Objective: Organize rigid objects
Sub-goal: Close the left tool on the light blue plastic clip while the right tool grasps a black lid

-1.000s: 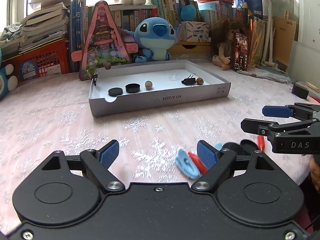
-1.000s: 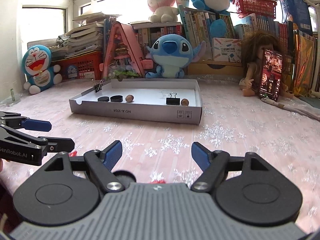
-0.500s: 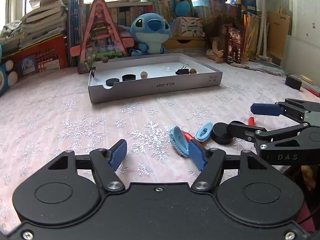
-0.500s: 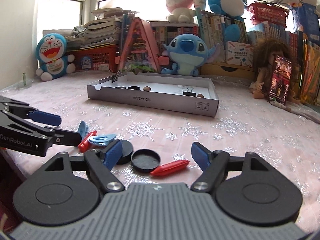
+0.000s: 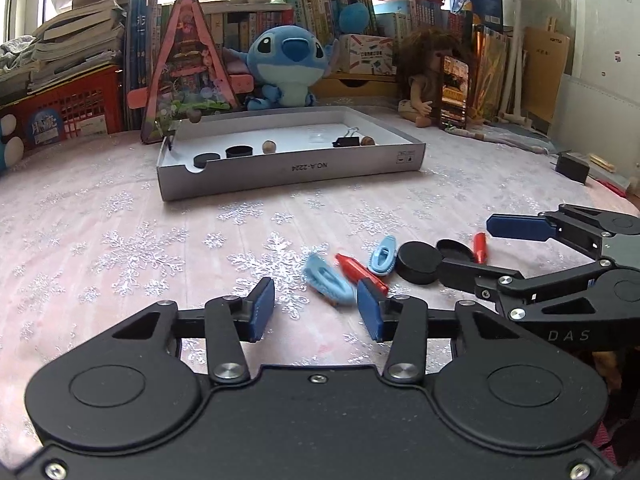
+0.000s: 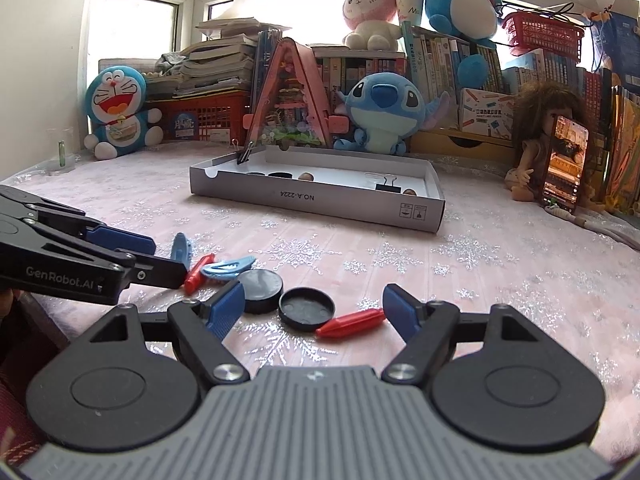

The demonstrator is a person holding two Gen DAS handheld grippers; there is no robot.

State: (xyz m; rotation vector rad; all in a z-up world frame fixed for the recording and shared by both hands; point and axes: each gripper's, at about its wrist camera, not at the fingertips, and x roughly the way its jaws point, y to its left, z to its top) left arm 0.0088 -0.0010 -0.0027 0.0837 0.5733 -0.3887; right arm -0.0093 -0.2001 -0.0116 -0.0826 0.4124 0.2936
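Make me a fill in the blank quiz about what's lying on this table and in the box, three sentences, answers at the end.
1. The black binder clip lies inside the grey ____.
2. The loose black cap lies open side ____.
3. Between the right gripper fingers, beside that cap, lies a ____ crayon-shaped piece.

Missing words: box; up; red

Backlit window glare, fisheye-curved edges, sharp
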